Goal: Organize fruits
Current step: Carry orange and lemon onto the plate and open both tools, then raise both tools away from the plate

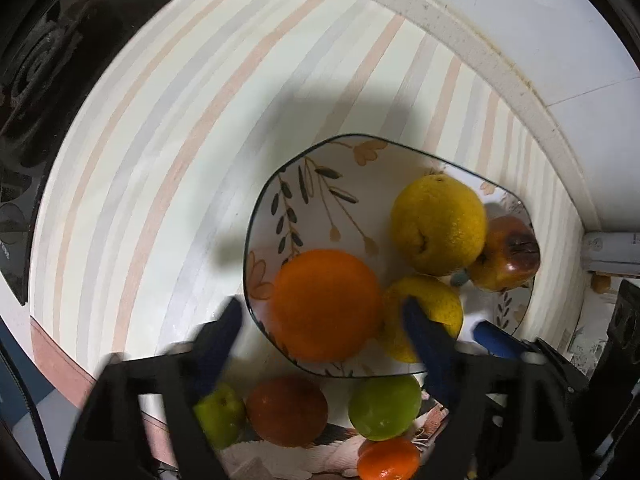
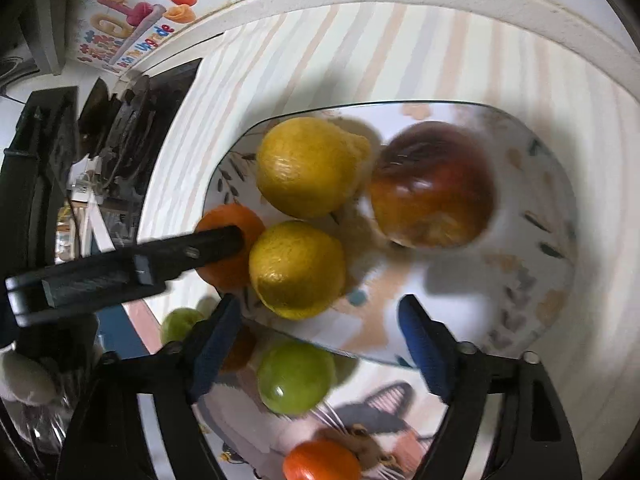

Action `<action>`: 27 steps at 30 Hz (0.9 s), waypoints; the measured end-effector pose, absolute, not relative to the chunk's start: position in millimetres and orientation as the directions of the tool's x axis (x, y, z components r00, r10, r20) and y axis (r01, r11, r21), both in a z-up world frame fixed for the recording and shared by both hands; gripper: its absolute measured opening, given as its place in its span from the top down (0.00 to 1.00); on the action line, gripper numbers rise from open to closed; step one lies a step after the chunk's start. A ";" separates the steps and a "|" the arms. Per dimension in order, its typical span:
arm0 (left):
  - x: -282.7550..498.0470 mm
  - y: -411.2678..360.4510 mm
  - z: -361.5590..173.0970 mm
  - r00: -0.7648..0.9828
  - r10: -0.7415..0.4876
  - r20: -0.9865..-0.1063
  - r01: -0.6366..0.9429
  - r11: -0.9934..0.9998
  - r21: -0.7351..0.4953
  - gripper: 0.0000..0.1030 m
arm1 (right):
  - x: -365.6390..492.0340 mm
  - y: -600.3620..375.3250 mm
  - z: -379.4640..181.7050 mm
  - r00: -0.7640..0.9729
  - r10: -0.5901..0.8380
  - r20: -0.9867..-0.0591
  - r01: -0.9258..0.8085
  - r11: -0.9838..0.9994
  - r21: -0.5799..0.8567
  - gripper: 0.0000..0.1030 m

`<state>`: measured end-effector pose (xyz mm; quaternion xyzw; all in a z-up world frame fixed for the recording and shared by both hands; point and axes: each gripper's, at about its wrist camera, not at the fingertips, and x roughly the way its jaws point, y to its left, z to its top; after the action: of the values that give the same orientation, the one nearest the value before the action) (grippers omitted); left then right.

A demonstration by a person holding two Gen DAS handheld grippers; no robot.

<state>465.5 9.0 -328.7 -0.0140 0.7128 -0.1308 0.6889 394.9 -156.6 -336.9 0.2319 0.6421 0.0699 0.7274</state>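
A floral plate (image 1: 320,168) (image 2: 532,184) holds a large orange (image 1: 326,306) (image 2: 224,216), two yellow citrus fruits (image 1: 438,224) (image 1: 440,300) (image 2: 306,166) (image 2: 296,268) and a red-yellow apple (image 1: 502,260) (image 2: 432,188). My left gripper (image 1: 324,320) is open, its fingers on either side of the orange without touching it. My right gripper (image 2: 320,320) is open and empty above the plate's near rim. On a lower patterned plate (image 1: 332,456) (image 2: 384,408) lie green fruits (image 1: 384,406) (image 1: 220,414) (image 2: 294,376), a dark orange fruit (image 1: 286,410) and a small tangerine (image 1: 388,460) (image 2: 320,462).
The striped cloth (image 1: 180,140) covers the counter. A black stove (image 1: 44,60) (image 2: 128,120) stands at the left. A white raised ledge (image 1: 480,52) and wall run behind. A sticker sheet (image 2: 128,20) hangs on the wall at the left.
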 end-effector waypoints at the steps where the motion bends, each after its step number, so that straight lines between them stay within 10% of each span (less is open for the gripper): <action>1: 465.3 9.3 -325.0 -0.039 -0.195 -0.980 0.164 0.966 -0.198 0.12 | 391.3 -159.8 -332.2 0.169 0.384 -0.908 0.199 0.889 0.413 0.10; 27: 339.2 7.3 -193.3 0.350 -0.062 -0.935 0.163 0.987 -0.004 0.12 | 294.4 -191.8 -219.8 0.288 0.099 -0.952 0.142 0.979 0.145 0.08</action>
<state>339.2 7.3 -193.3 0.0448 0.5659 -0.0684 0.8204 294.4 -191.8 -219.8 0.1010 0.5964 -0.0134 0.7962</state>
